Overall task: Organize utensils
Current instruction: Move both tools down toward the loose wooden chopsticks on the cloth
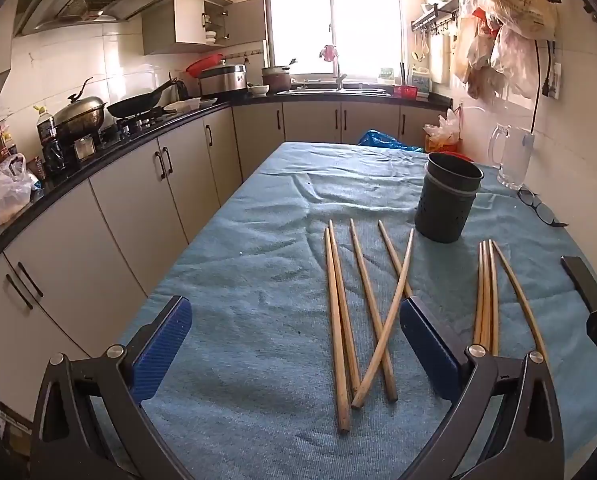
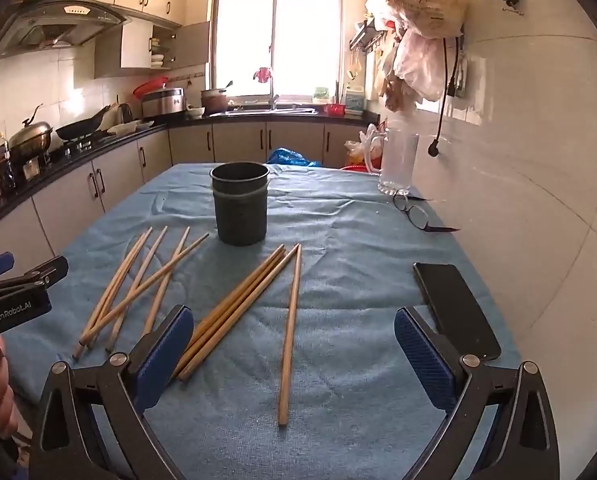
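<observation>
Nothing is sorted yet on the desk point(image 2: 338, 360), covered in a blue cloth: every chopstick in view lies flat on the cloth, and the dark holder point(image 2: 240, 204) standing upright at the centre of the right wrist view appears to be empty, though its bottom is hidden.

Two groups wait. A loose, crossed bunch of five chopsticks point(image 1: 358, 312) fills the lower centre of the left wrist view and shows at lower left in the right wrist view. A tighter cluster of chopsticks point(image 2: 234, 312) runs diagonally just below the holder in the right wrist view, with a single chopstick point(image 2: 290, 336) lying apart to its right.

The left gripper point(image 1: 294, 344) hovers above the crossed bunch with its blue pads spread wide, pinching nothing. The right gripper point(image 2: 294, 356) is likewise fully spread and empty, the single chopstick lying on the cloth between its fingers.

A phone point(image 2: 454, 308), a pair of glasses point(image 2: 414, 212) and a clear mug point(image 2: 396, 164) occupy the right side of the desk.

By this showing, the job is at its very start: all the chopsticks remain to be gathered and stood in the holder.
</observation>
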`<state>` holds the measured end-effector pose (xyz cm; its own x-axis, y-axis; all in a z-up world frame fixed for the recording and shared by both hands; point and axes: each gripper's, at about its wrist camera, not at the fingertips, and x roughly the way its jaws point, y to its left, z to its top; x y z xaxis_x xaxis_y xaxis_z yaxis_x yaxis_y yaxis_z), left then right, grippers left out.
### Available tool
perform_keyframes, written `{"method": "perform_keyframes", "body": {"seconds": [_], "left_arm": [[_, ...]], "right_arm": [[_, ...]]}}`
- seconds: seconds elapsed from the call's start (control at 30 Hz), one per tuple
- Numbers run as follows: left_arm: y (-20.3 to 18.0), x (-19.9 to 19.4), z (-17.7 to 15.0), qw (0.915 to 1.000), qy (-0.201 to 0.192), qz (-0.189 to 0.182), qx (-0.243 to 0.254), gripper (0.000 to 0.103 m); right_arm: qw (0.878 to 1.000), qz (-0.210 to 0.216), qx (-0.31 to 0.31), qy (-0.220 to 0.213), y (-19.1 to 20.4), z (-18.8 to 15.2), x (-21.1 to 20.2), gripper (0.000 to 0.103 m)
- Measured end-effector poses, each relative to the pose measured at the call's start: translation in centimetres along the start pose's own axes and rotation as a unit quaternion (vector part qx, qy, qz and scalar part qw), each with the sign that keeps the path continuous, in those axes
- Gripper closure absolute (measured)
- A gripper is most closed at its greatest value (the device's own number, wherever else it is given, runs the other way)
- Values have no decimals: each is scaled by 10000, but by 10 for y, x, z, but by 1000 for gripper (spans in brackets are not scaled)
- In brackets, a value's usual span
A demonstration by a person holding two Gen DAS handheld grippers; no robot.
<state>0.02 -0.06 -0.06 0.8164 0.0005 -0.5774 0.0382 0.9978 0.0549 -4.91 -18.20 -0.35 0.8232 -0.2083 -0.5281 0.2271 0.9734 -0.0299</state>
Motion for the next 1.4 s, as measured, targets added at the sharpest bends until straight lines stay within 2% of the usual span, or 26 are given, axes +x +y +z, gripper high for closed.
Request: {"method": "perform_keyframes", "body": {"seconds": [0.77,0.9,1.4], "left_arm": [[-2,17,-5,9993,335,40,153,0],[-1,17,-6,9998,159,3,86,0],[-1,17,-6,9997,205,4,92,0]], "right_arm": [[9996,58,32,289,-1,-5,19,2],[9994,56,62,330,-1,-6,20,2],[9990,95,95,417,-1,-7,22,5]]}}
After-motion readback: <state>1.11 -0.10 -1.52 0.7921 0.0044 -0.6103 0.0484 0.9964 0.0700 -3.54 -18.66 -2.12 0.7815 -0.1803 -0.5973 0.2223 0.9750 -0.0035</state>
